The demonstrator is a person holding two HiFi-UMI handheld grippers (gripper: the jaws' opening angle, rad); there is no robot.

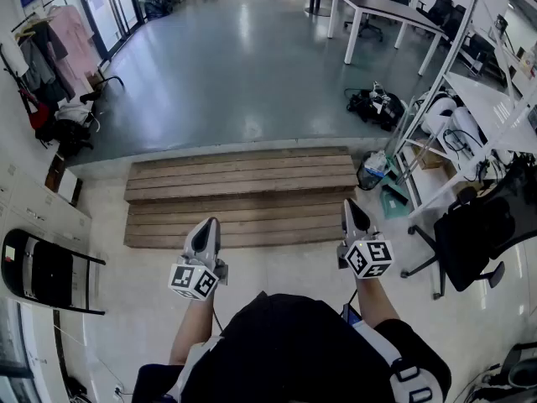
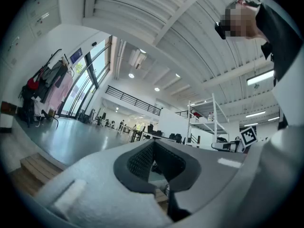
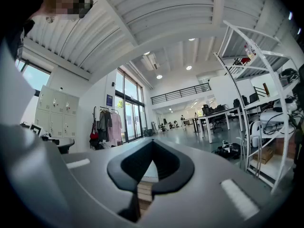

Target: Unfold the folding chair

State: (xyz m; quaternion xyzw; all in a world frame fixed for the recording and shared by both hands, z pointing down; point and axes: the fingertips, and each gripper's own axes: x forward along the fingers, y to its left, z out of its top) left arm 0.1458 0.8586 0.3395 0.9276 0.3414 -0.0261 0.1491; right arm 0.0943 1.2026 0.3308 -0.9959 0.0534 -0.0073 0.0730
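Observation:
The folding chair (image 1: 44,273) is black with a thin dark metal frame and stands folded flat against the white lockers at the far left in the head view. A dark part of it (image 3: 62,145) shows beside the lockers in the right gripper view. My left gripper (image 1: 204,230) (image 2: 153,148) is held out in front of me, shut with nothing in it, well to the right of the chair. My right gripper (image 1: 354,213) (image 3: 151,147) is level beside it, also shut and empty. Both point toward the wooden steps, apart from the chair.
Low wooden steps (image 1: 243,193) lie just ahead of both grippers. A black office chair (image 1: 482,229) and a white shelving rack (image 1: 470,116) stand at the right. White lockers (image 1: 33,210) and a clothes rack (image 1: 50,44) line the left. A dark bag (image 1: 373,106) lies on the grey floor.

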